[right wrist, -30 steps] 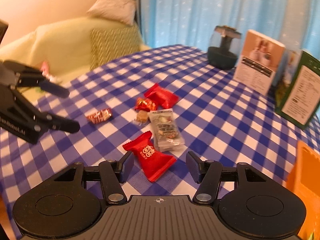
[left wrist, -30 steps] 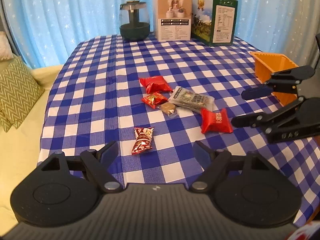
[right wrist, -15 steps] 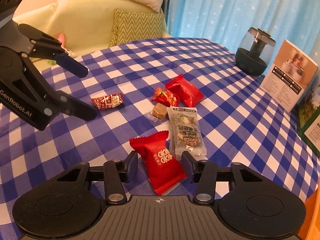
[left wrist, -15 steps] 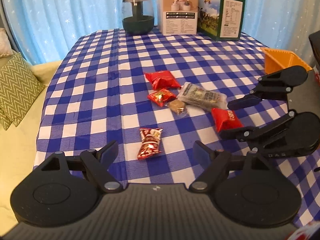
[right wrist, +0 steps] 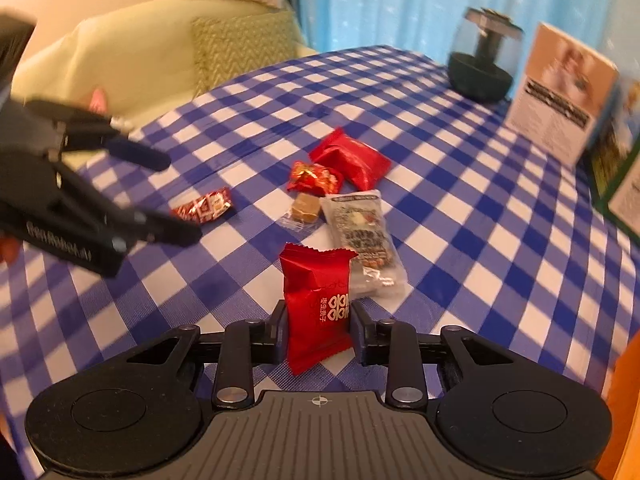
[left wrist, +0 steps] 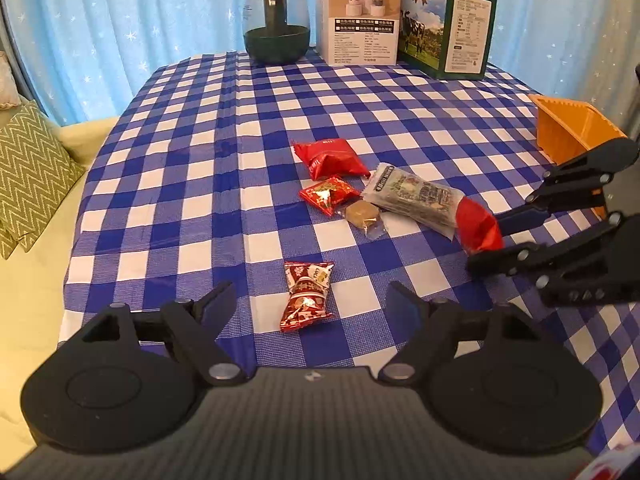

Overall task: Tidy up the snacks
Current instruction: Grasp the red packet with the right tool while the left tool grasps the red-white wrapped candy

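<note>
Across the desk (left wrist: pixel 192 184), draped in a blue-and-white checked cloth, the biggest things stand at the far edge: a green carton (left wrist: pixel 448 24), a white box (left wrist: pixel 358 16) just beside it, and a dark glass pot (left wrist: pixel 277 20) to their left. An orange bin (left wrist: pixel 568 128) sits at the right edge of the desk, behind the right claw (left wrist: pixel 486 240). That claw is pressed onto a red snack packet (right wrist: pixel 318 308) — its two fingers pinch the packet's sides, and the packet stands up between them, lifted off the cloth. The left claw (left wrist: pixel 308 304) hangs spread wide above the near part of the desk, holding nothing, with a small red-and-white candy (left wrist: pixel 306 296) lying on the cloth between its fingers. Near the middle of the desk lies a loose cluster of snacks: a long clear-wrapped bar (left wrist: pixel 412 196), a plump red packet (left wrist: pixel 332 158) behind it, a smaller red-and-gold packet (left wrist: pixel 328 194) just beside that, and, smallest of all, a brown caramel (left wrist: pixel 362 214) in clear wrap touching the bar's near end. A green zigzag cushion (left wrist: pixel 28 172) rests on the pale sofa to the left — well apart from the desk's snacks.
</note>
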